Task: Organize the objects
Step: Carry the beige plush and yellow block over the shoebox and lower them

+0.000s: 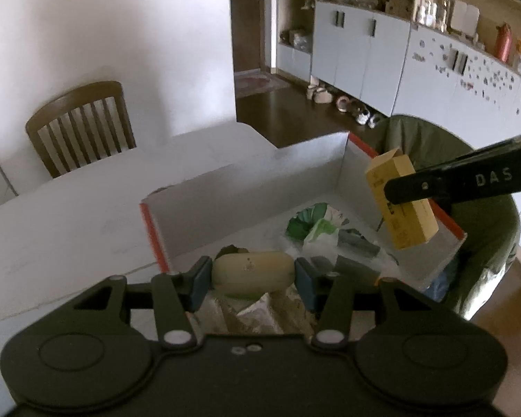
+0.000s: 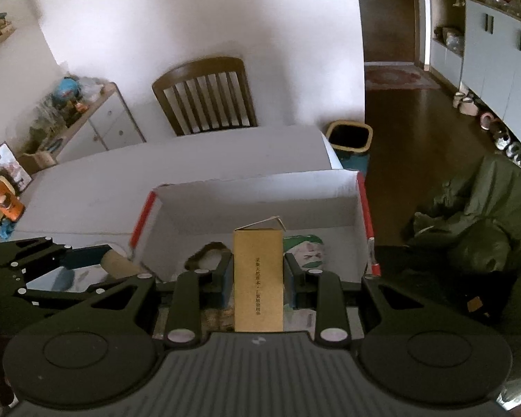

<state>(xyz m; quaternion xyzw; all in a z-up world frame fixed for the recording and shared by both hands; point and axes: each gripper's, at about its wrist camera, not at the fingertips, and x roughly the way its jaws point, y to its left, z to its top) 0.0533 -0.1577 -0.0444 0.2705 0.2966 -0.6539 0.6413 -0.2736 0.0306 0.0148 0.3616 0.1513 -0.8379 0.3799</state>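
Now: left gripper (image 1: 253, 274) fingers clamped on pale cylinder (image 1: 253, 272), long axis crosswise, above box (image 1: 246, 187) near edge. Right gripper (image 2: 258, 278) fingers clenched on yellow carton (image 2: 258, 278), long axis along fingers, farther in, over box interior.

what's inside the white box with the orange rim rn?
Inside the white box: a green-and-white plastic bag, grey packets and a dark fuzzy-edged item. The left gripper, its beige roll and the right gripper's yellow carton hide the near floor.
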